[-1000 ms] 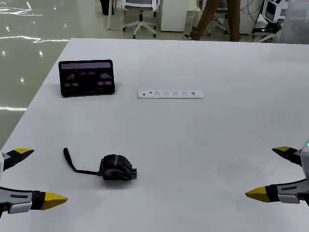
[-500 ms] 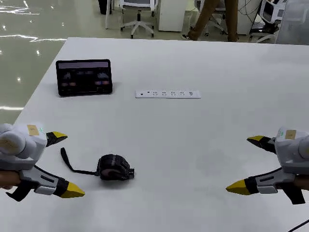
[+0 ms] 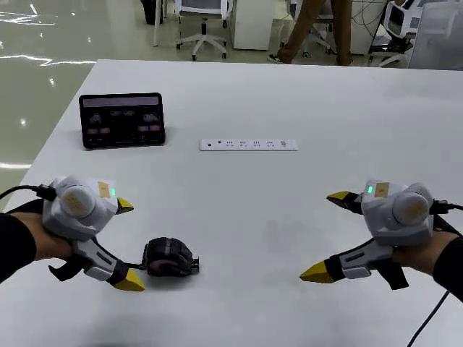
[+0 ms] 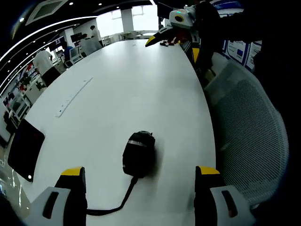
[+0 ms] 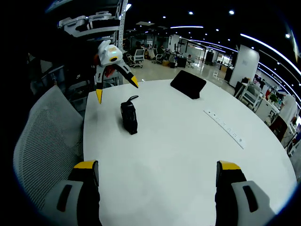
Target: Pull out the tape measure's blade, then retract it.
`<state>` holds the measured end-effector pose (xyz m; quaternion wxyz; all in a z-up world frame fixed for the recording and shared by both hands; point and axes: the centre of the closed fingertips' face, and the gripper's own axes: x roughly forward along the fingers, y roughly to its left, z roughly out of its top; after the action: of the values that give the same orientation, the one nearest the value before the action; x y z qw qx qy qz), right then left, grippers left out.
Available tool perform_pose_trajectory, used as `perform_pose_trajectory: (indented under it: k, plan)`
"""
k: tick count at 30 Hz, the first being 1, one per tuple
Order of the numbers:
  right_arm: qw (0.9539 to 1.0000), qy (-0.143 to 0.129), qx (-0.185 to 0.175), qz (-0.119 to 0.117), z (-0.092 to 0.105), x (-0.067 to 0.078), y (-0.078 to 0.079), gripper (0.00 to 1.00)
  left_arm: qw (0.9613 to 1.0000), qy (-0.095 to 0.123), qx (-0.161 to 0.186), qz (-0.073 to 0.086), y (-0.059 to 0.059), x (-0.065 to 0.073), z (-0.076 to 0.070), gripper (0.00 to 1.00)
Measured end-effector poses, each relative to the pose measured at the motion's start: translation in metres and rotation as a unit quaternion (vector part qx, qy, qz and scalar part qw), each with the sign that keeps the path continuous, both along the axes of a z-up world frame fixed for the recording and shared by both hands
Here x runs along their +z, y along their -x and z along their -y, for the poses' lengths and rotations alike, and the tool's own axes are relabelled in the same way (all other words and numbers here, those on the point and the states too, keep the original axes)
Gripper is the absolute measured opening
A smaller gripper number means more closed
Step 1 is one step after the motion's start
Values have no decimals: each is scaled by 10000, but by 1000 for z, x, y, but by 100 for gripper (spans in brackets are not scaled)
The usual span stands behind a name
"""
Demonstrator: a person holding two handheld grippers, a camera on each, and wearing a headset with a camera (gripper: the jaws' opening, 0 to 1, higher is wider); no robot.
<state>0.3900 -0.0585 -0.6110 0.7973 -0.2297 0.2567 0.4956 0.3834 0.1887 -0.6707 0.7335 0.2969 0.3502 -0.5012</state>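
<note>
Nearest the person, both hands hold their tools low over the white bench [image 3: 289, 101], one at each side; the left claw [image 3: 129, 244] is spread wide, one yellow tip up by the hand and the other down close to the bench, just left of the tape measure [image 3: 168, 256]; I can't tell whether that lower tip touches it. The tape measure is a dark, rounded case lying on the bench near the front edge, left of centre, with its blade wound in. From the left gripper view it sits a little ahead of the open jaws and roughly midway between them, with its black strap [image 4: 120, 200] trailing back toward the claw. The right claw [image 3: 324, 235] is spread just as wide, well apart from the tape measure on the far right and holding nothing. Behind the person stands a grey mesh chair [image 5: 42, 136]. Farther up the bench lies a white power strip [image 3: 248, 145] near the middle, and to its left a dark tablet [image 3: 121, 120] stands propped. Beyond the far edge, on the shiny floor, stand an office chair [image 3: 206, 14] and a person's legs [image 3: 318, 22]
</note>
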Motion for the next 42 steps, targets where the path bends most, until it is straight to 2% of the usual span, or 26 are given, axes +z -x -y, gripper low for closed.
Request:
perform_pose_trajectory:
  k: [3,6,10,13,14,17,20,24,28,33,34,35,36,38,39,41,42]
  plan:
    - [9997,-19,223,75,-19,0,1,100,9998,-97,-159,45,0,-3,7,88]
    - [9995,-7,292,101,-33,-4,-2,100,9995,18,-326,49,1,1,21,85]
    - [9988,-1,489,-21,-54,-16,-2,100,9988,-79,-485,-10,1,-4,31,79]
    - [9978,1,663,29,-68,-26,-5,100,9979,-214,-604,-11,0,-9,36,75]
    - [9969,23,779,133,-74,-30,-7,100,9977,-229,-638,-22,-1,-10,39,73]
    - [9966,52,819,-60,-82,-41,-7,100,9969,-305,-727,-83,-1,-18,43,69]
    - [9965,135,824,-85,-89,-51,-10,98,9952,-499,-831,-116,0,-25,44,65]
    - [9946,159,1000,-218,-99,-60,-5,88,9938,-635,-907,-14,-5,-28,48,61]
    - [9937,85,1091,-237,-110,-62,-4,89,9922,-737,-1007,48,-7,-32,49,55]
    - [9924,103,1202,-256,-120,-65,-3,89,9906,-915,-1016,-32,-12,-41,43,45]
    - [9924,125,1198,-267,-121,-66,-4,88,9907,-945,-975,-93,-13,-43,42,39]
    - [9924,131,1194,-285,-122,-67,-5,87,9910,-929,-968,8,-17,-43,44,36]
    - [9924,133,1188,-290,-123,-69,-5,88,9923,-932,-820,4,-20,-43,42,33]
    - [9921,179,1201,-306,-124,-73,-6,87,9953,-829,-431,-258,-21,-43,43,29]
    - [9916,216,1241,-286,-125,-75,-7,85,9942,-876,-615,-140,-21,-43,44,29]
    - [9915,258,1256,-238,-126,-78,-8,82,9932,-919,-710,-108,-21,-43,44,29]
    - [9915,294,1245,-224,-127,-80,-10,79,9935,-916,-659,-143,-21,-44,44,29]
